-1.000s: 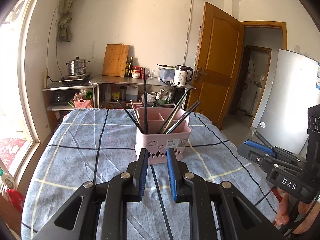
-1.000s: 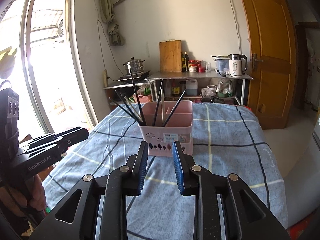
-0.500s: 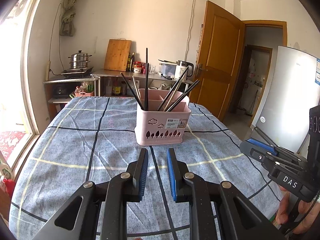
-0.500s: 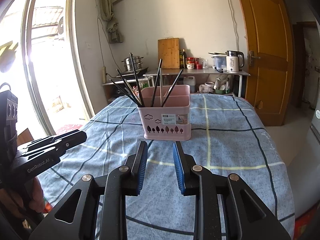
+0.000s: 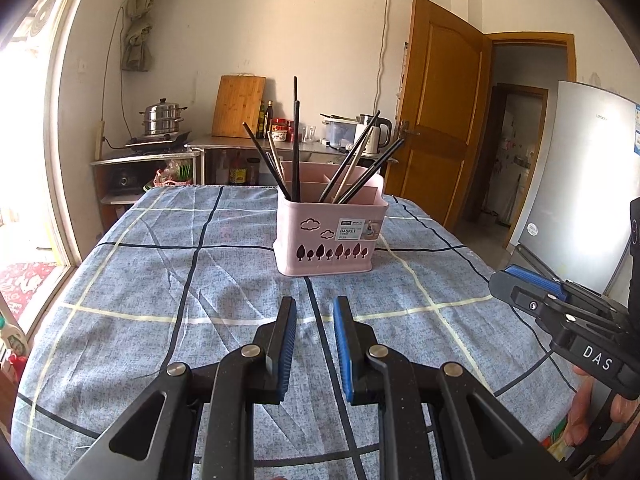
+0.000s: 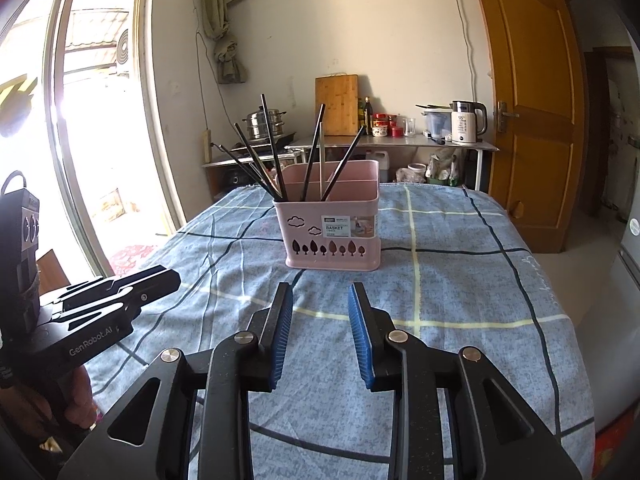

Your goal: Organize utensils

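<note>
My left tongs and right tongs both stand apart, ribbed blue pads empty. The pink plastic basket, bristling with thin chopsticks, sits mid-frame on the woven plaid tablecloth.

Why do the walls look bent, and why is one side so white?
Left wrist view: the fisheye lens bows the door and darkens the corners; the basket stays sharp. Right wrist view: sunlight through the window washes it out to white, while the tablecloth is evenly lit.

Sharp, daylit frames; window glare; fisheye-bent, dark-vignetted edges.
</note>
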A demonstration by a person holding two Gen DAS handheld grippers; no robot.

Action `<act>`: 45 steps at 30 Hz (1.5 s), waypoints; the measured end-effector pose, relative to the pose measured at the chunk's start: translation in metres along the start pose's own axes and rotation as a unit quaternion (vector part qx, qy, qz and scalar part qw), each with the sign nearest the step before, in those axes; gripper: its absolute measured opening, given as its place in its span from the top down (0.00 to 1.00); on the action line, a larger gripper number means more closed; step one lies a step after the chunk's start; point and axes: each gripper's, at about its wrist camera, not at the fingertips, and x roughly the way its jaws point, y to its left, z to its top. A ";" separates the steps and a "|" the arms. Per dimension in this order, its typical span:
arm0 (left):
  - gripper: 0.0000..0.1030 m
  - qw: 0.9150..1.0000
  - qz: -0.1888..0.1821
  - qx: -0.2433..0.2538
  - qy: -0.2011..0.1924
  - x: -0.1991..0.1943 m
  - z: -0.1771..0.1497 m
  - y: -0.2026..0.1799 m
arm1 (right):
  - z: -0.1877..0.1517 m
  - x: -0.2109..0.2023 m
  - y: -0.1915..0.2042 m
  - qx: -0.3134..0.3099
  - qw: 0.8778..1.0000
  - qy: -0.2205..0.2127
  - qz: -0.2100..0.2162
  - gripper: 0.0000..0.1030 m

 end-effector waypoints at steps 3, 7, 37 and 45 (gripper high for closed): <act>0.82 1.000 0.000 0.001 0.000 0.001 0.000 0.000 | 0.000 0.000 0.000 0.001 1.000 0.000 -0.003 0.69; 0.82 1.000 -0.001 -0.001 0.003 0.002 0.000 0.000 | 0.000 -0.001 0.000 0.003 1.000 0.001 -0.005 0.69; 0.82 1.000 -0.006 0.005 0.006 0.002 -0.003 0.000 | 0.000 0.000 0.002 -0.001 1.000 0.004 -0.008 0.69; 0.82 1.000 -0.005 0.009 0.007 0.000 -0.002 -0.001 | 0.000 0.000 0.002 -0.001 1.000 0.005 -0.008 0.69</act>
